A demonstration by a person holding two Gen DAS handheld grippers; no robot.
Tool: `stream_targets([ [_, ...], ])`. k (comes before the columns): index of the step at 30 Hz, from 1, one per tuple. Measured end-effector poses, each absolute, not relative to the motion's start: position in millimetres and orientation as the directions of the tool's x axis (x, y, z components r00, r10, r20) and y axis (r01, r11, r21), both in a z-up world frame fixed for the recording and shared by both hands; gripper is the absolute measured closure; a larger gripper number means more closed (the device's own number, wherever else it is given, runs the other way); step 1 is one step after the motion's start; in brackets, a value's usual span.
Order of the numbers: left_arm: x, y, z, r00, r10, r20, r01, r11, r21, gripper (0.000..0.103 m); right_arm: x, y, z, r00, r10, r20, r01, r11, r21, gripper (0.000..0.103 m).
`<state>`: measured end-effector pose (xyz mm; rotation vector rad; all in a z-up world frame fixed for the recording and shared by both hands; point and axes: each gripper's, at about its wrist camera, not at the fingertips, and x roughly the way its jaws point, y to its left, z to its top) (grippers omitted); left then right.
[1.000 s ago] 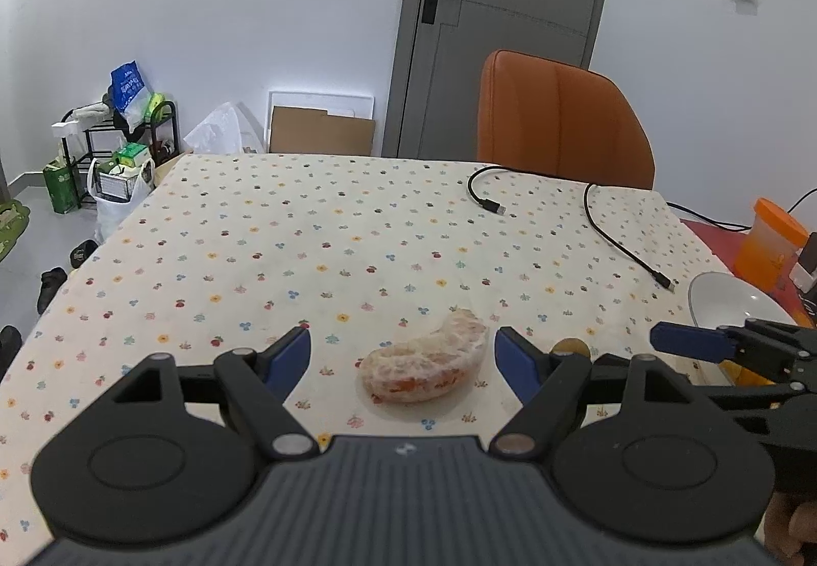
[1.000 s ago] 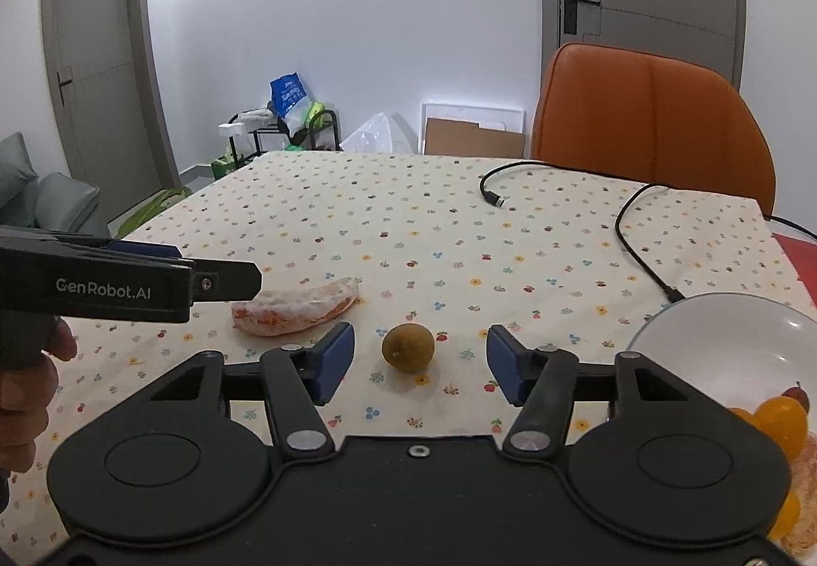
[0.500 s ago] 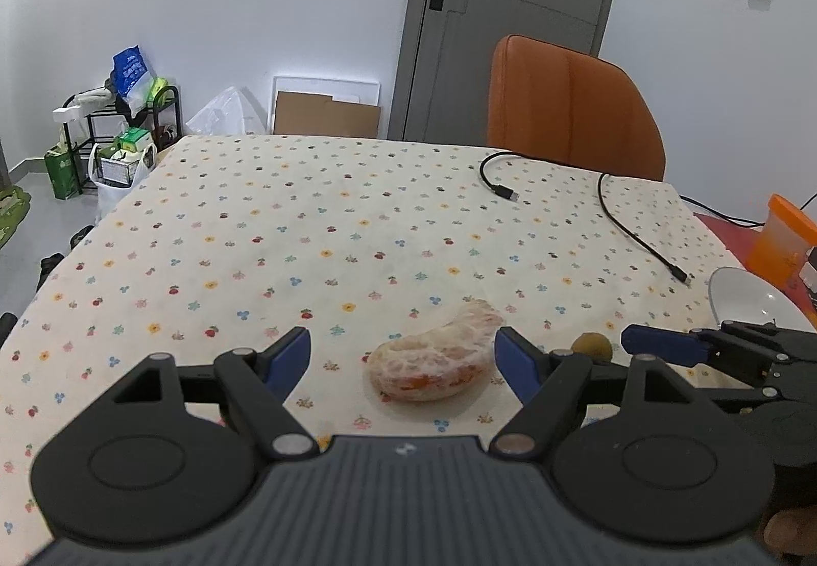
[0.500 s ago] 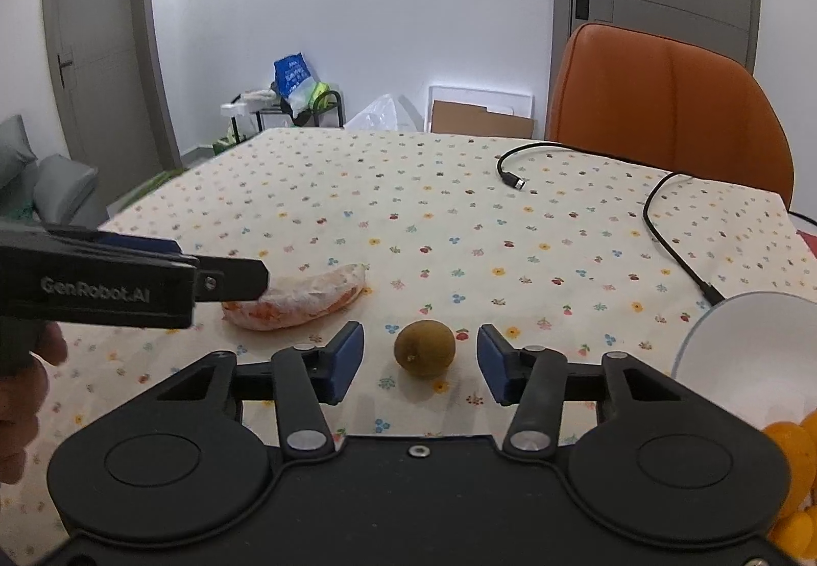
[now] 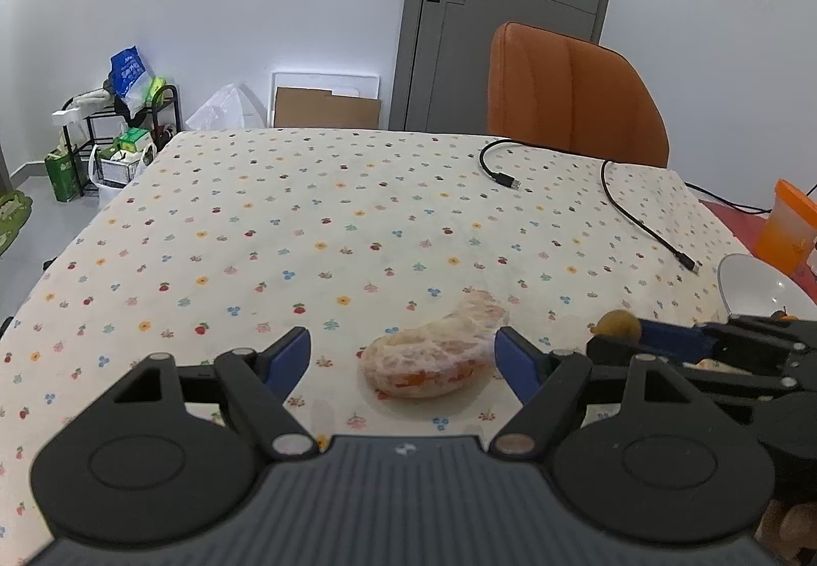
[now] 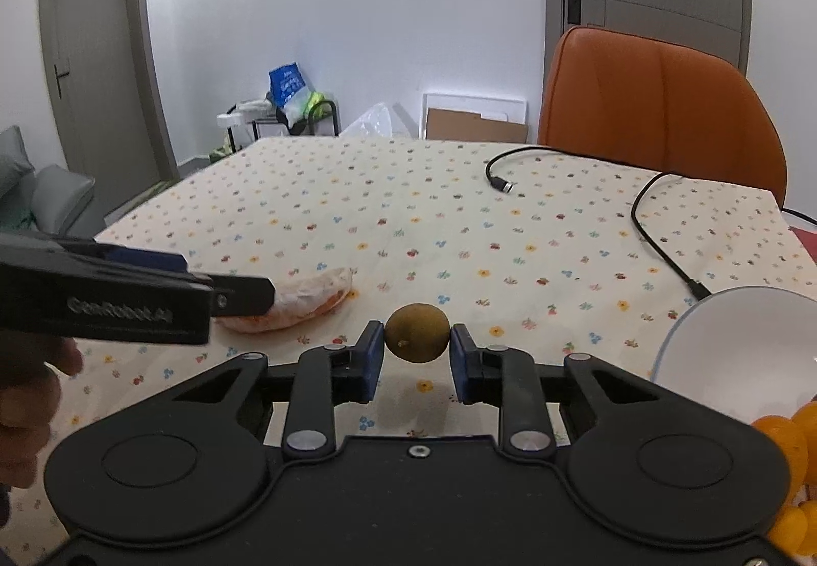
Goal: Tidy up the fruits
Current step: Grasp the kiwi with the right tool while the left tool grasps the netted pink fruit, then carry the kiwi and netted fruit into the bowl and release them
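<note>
Your right gripper (image 6: 417, 345) pinches the small brown fruit (image 6: 417, 332); your left gripper (image 5: 402, 354) sits spread around the peeled citrus piece (image 5: 434, 362).

Your right gripper's blue pads (image 6: 371, 357) press both sides of the round fruit, which sits just above the flowered surface (image 6: 408, 219); whether it touches the cloth, you can't tell. The white bowl (image 6: 740, 341) stands close at your right, with orange fruits (image 6: 784, 443) at its near edge. Your left gripper's fingers stand wide either side of the citrus piece, which lies flat on the cloth, the right finger (image 5: 515, 362) just beside its end. A black cable (image 5: 638, 214) trails across the far side, before the orange chair (image 5: 572, 96).
</note>
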<state>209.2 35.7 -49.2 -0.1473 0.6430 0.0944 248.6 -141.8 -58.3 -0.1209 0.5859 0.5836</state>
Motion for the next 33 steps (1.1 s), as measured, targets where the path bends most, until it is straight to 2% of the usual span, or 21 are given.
stream_targets([
  [16, 225.2, 10.4, -56.9, 0.782, 0.057, -0.62, -0.123, 0.99, -0.064, 0.025, 247.2, -176.4, -34.7, 0.716, 0.494, -0.493, -0.519, 0.849, 0.096, 0.077],
  [23, 232.3, 1.7, -68.3, 0.763, 0.13, -0.633, -0.191, 0.981, -0.029, 0.025, 241.3, -205.6, -27.7, 0.754, 0.458, -0.471, -0.471, 0.877, 0.099, 0.077],
  [28, 232.0, 1.6, -65.4, 0.763, 0.138, -0.631, -0.211, 0.977, -0.041, 0.033, 234.2, -214.9, -28.5, 0.761, 0.451, -0.466, -0.457, 0.883, 0.107, 0.077],
  [33, 223.8, -0.1, -58.0, 0.779, 0.116, -0.617, -0.193, 0.98, -0.059, 0.034, 227.4, -217.8, -29.2, 0.763, 0.45, -0.464, -0.451, 0.885, 0.115, 0.077],
])
